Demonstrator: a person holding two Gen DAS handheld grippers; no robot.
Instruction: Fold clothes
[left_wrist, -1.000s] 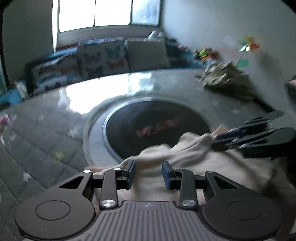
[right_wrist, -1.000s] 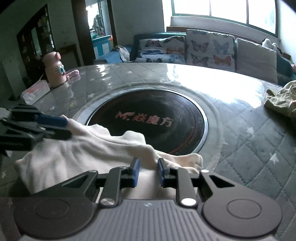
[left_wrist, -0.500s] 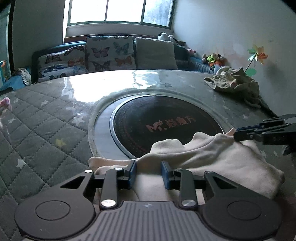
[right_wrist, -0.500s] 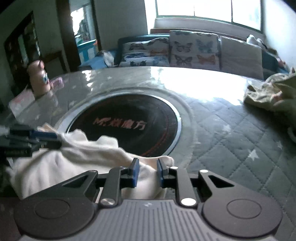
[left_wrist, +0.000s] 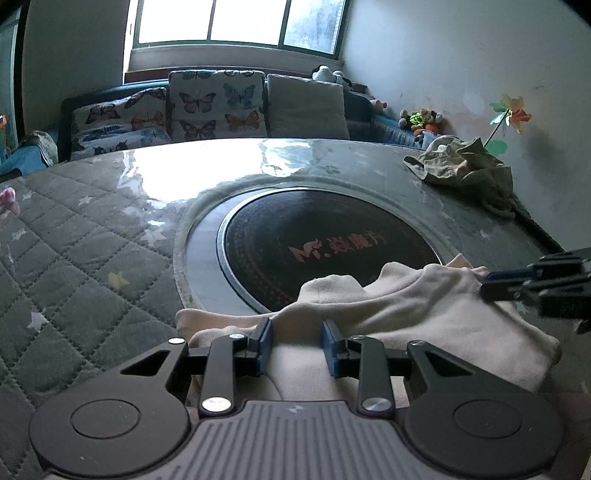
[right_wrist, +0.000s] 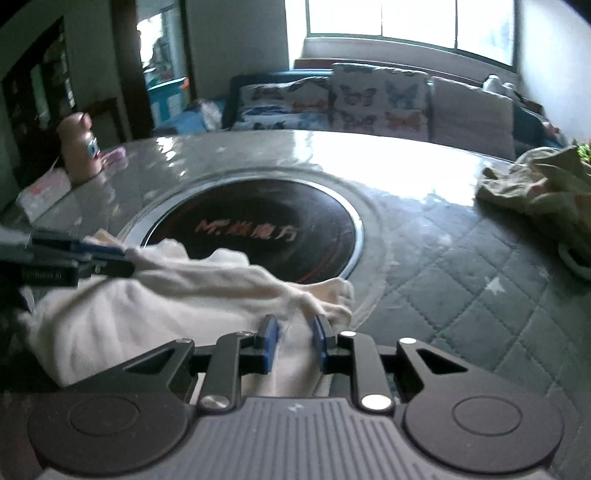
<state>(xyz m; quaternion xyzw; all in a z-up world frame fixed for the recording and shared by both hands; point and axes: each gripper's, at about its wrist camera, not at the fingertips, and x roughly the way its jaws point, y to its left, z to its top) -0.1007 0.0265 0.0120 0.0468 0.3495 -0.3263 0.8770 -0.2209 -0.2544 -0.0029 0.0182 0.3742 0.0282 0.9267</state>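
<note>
A cream garment (left_wrist: 413, 314) lies bunched at the near edge of the round table, partly over the dark central disc (left_wrist: 317, 251). My left gripper (left_wrist: 297, 345) has its jaws a little apart with the cream cloth pinched between them. My right gripper (right_wrist: 294, 341) is likewise closed on a pulled-up fold of the same garment (right_wrist: 155, 306). Each gripper shows in the other's view: the right one at the right edge of the left wrist view (left_wrist: 543, 286), the left one at the left edge of the right wrist view (right_wrist: 70, 258).
An olive-green crumpled garment (left_wrist: 461, 166) lies at the far right of the table, also in the right wrist view (right_wrist: 543, 184). A pink toy figure (right_wrist: 79, 147) and a flat packet (right_wrist: 40, 192) stand at the far left. A sofa with butterfly cushions (left_wrist: 214, 107) is behind the quilted table (left_wrist: 74, 258).
Both grippers have drawn the cream garment toward the near edge and lifted its fold. The right gripper's cloth is now stretched taut between the two grippers.
</note>
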